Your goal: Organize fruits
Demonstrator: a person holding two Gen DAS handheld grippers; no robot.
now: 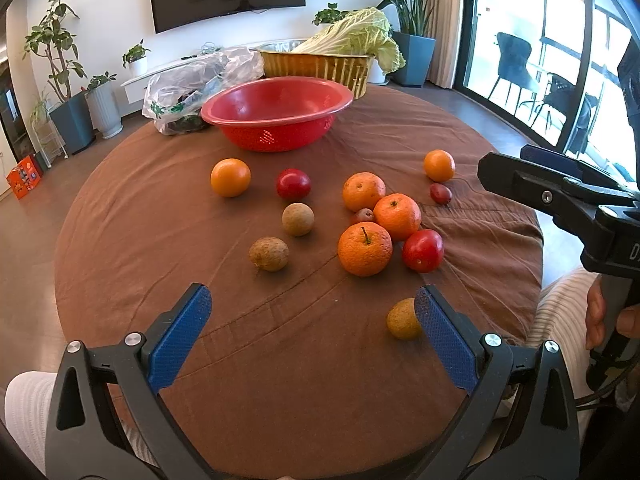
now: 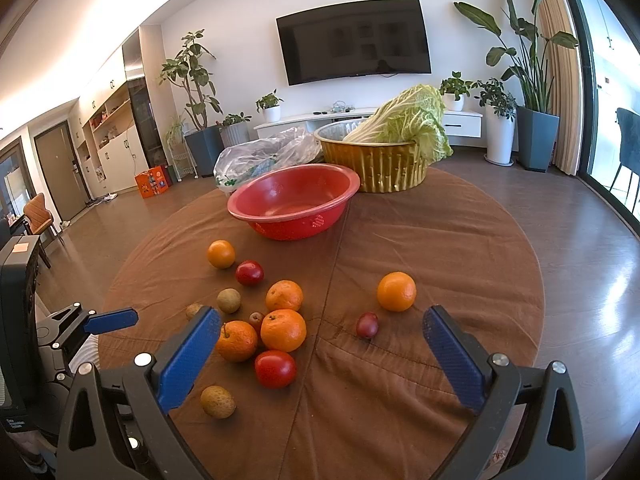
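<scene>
Both grippers are hovering with fingers spread wide and holding nothing, the left gripper (image 1: 312, 320) low in its own view and the right gripper (image 2: 322, 344) low in its own, so the sorting seems not yet begun. The fruits are lying loose on the brown tabletop (image 1: 280, 380): oranges clustering at centre around a stemmed orange (image 1: 365, 249), red plums (image 1: 423, 250) beside them, and brownish longans (image 1: 268, 254) toward the lower left. The red colander (image 1: 276, 112) is sitting bare in the upper centre, so the next move probably calls for lowering one gripper over a nearby fruit and closing gently, since round fruit may roll.
</scene>
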